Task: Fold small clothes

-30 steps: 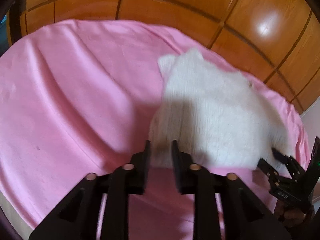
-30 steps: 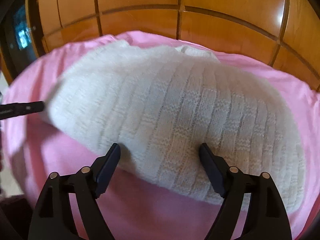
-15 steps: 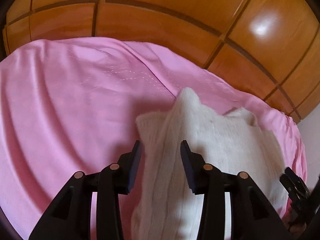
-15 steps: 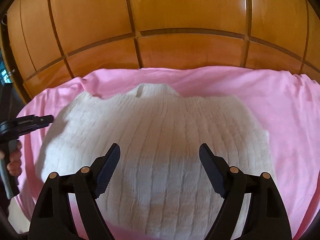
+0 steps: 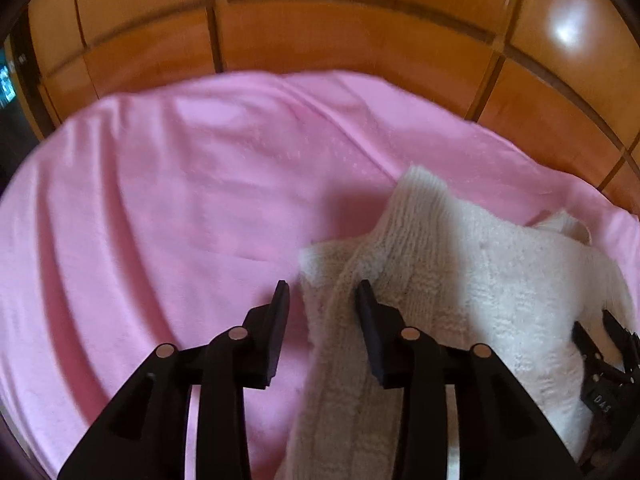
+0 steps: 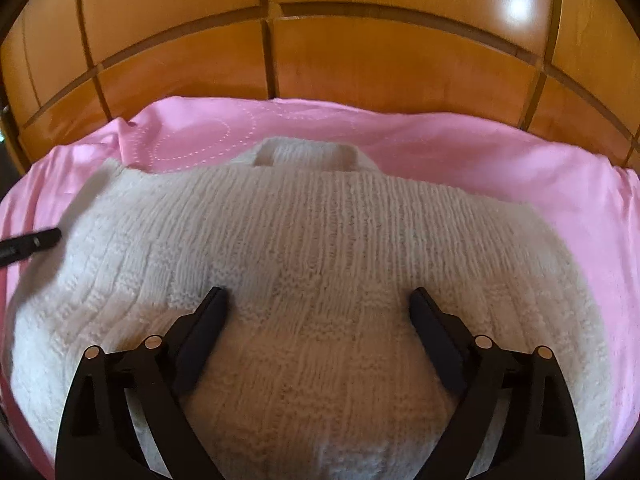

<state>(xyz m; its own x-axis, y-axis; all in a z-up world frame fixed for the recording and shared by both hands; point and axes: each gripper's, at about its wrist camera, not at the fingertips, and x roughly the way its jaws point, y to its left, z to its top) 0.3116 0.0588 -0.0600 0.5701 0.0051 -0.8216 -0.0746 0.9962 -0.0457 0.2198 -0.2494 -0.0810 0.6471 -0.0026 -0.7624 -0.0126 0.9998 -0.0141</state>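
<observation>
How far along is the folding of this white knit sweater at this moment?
Early stage. Done: the white knit sweater lies spread on the pink sheet, collar away from the cameras. In hand: the left tool has a raised ridge of knit between its fingers at the sweater's side; whether it pinches is unclear. The right tool is opening above the body, holding nothing. Left: no fold shows across the body, so the folding mostly remains.

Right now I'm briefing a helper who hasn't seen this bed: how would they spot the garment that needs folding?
Find the wood-panelled headboard, then the pink sheet spread below it. On that sheet lies the white knitted sweater, collar toward the headboard. It is the only garment there: thick, ribbed and cream-white against smooth pink fabric.
</observation>
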